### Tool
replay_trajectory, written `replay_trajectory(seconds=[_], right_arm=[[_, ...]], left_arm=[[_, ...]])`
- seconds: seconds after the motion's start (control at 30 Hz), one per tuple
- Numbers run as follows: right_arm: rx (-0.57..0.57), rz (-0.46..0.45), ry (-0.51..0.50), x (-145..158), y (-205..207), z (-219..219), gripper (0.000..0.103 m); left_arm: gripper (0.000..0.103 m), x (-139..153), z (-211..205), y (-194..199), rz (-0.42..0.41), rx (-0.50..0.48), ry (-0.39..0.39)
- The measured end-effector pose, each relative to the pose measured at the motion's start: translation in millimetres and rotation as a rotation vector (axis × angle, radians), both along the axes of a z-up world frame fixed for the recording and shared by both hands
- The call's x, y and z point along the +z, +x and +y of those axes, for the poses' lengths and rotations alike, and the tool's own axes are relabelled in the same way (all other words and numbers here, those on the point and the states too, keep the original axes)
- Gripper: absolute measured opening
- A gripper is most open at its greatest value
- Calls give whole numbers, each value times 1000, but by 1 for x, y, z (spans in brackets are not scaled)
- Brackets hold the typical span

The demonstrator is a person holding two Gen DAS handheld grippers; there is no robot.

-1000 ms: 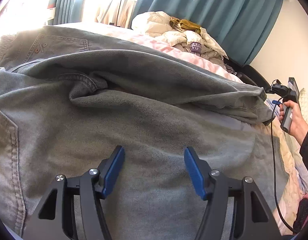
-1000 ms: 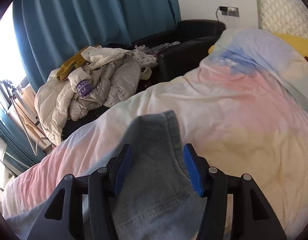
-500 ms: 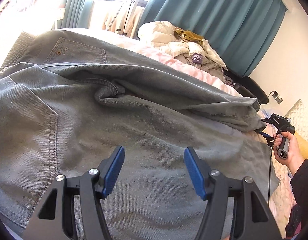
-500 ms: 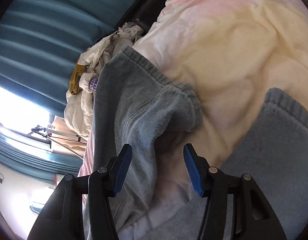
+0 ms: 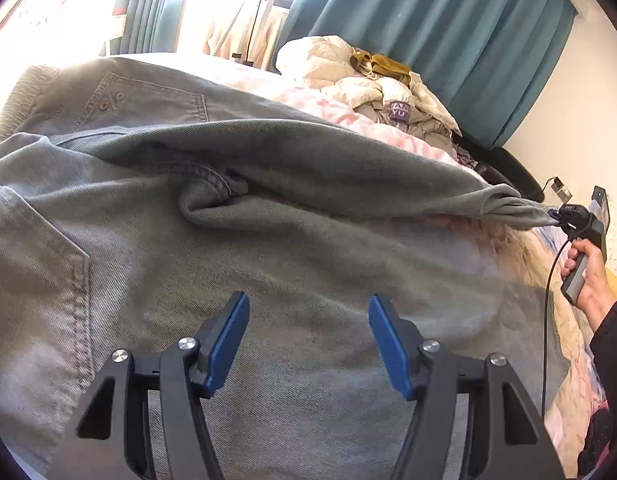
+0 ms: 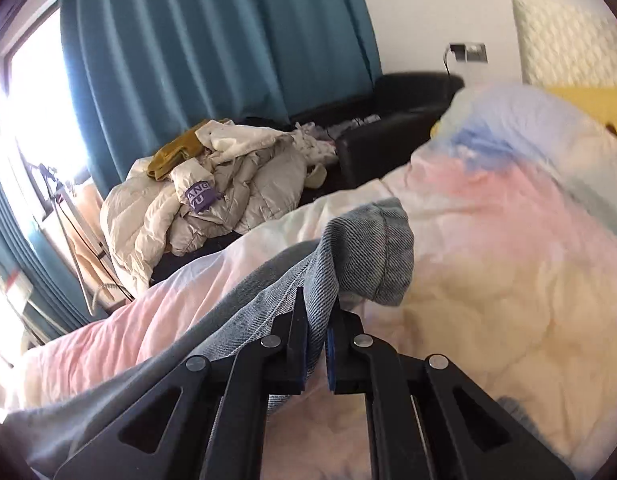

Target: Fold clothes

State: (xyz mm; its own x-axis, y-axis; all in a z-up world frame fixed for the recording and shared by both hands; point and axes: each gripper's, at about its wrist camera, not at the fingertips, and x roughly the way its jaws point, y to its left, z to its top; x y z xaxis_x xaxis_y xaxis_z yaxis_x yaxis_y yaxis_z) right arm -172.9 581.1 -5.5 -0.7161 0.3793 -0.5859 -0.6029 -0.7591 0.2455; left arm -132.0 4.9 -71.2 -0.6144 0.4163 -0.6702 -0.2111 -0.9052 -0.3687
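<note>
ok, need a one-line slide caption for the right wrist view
Right gripper shut on the hem of the grey jeans, lifting that leg off the pastel duvet; jacket pile and teal curtains behind.

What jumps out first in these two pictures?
A big pair of faded grey denim jeans sprawls across the pastel bed quilt, filling the left view. The right gripper has its blue-padded fingers clamped on one trouser hem. Teal curtains hang behind.
</note>
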Motion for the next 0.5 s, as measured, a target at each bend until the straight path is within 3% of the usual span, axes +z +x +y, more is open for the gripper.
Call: replay_trajectory(seconds=[0.1,0.27,0.33,0.5], right_arm=[[-32,-54,-69,-26,13,5,5],[-78,-165,-195,-111,53,10,7],[-81,-111,-219,-121,70,10,7],[-69,-97,-227,-106,90,3,12]], left_arm=[[63,8,-9,0,24,28,2],[63,13,-16,0,13,53,11],[63,14,-16,-1,6,56,7],[63,14,-14,-3,-7,46,-16]])
